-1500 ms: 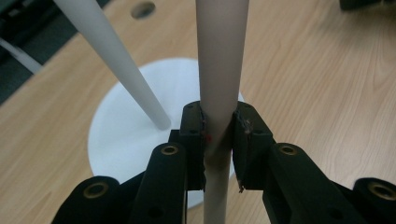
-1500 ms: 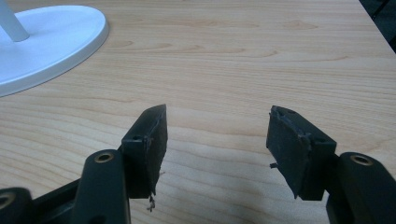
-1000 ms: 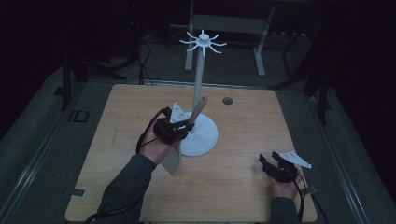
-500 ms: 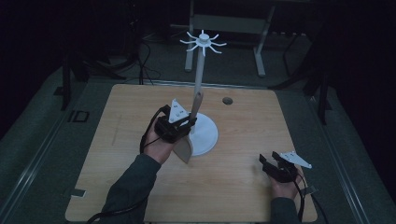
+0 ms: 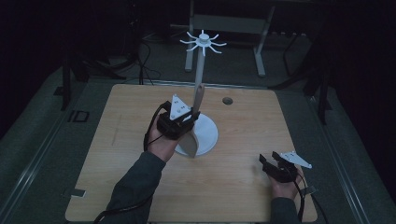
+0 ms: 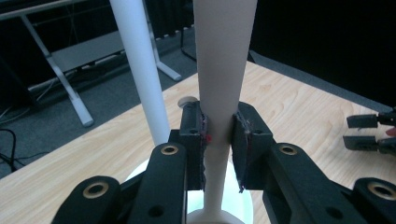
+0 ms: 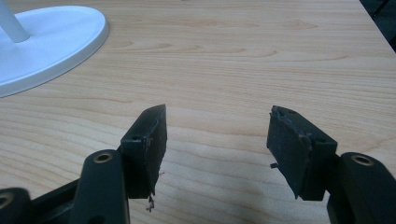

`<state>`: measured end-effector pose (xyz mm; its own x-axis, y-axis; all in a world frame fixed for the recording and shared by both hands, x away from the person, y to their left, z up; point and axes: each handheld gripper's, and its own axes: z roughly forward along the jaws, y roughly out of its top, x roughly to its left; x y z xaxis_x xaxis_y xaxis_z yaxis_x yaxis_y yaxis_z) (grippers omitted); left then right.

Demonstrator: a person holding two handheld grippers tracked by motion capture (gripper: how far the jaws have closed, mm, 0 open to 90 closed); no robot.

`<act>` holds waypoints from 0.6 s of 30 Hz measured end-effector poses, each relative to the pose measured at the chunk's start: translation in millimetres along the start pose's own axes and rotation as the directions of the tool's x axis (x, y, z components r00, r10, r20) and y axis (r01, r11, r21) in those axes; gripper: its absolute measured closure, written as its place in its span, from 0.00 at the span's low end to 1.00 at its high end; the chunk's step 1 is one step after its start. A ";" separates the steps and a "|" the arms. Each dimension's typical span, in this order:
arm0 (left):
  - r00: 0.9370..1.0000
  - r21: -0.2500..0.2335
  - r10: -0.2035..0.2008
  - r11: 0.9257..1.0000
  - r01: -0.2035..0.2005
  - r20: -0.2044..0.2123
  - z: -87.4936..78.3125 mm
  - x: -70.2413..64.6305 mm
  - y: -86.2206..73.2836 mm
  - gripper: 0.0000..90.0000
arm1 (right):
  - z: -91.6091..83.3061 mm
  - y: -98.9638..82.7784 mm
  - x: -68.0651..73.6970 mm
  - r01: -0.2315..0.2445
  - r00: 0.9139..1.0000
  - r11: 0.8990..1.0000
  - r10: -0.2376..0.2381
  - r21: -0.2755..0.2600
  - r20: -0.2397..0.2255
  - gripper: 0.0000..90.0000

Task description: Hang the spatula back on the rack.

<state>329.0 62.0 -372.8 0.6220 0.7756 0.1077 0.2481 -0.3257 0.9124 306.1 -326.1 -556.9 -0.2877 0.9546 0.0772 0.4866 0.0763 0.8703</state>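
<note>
Wooden table [image 5: 116, 140], spatula [image 6: 219, 93] clamped upright between left tongs [image 6: 218, 140]

The table [image 5: 140, 186] was pale wood with a visible grain and a matt, smooth finish. The stand [image 5: 208, 135] looked like white plastic, its round base faintly glossy. The spatula [image 6: 224, 70] had a smooth, matt, cream-coloured handle, seemingly wood or plastic. The left gripper [image 6: 217, 140] and right gripper [image 7: 215, 135] were matt black plastic, their pads rough and frayed.
</note>
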 end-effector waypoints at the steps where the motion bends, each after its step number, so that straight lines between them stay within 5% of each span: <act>1: 1.000 -0.003 0.003 1.000 -0.003 -0.005 0.4 -0.8 1.1 0.84 | 0.0 0.0 0.0 0.000 1.000 1.000 0.000 0.001 0.000 0.42; 18: 0.994 -0.053 -0.040 0.998 0.035 -0.103 0.0 -3.3 19.1 0.84 | -0.1 -0.1 -0.1 -0.001 1.000 1.000 0.001 -0.002 0.000 0.42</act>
<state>331.7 53.1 -355.7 0.5321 0.8394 0.1107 0.2299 -0.2691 0.9353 306.1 -326.2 -557.0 -0.2869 0.9548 0.0780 0.4853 0.0747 0.8711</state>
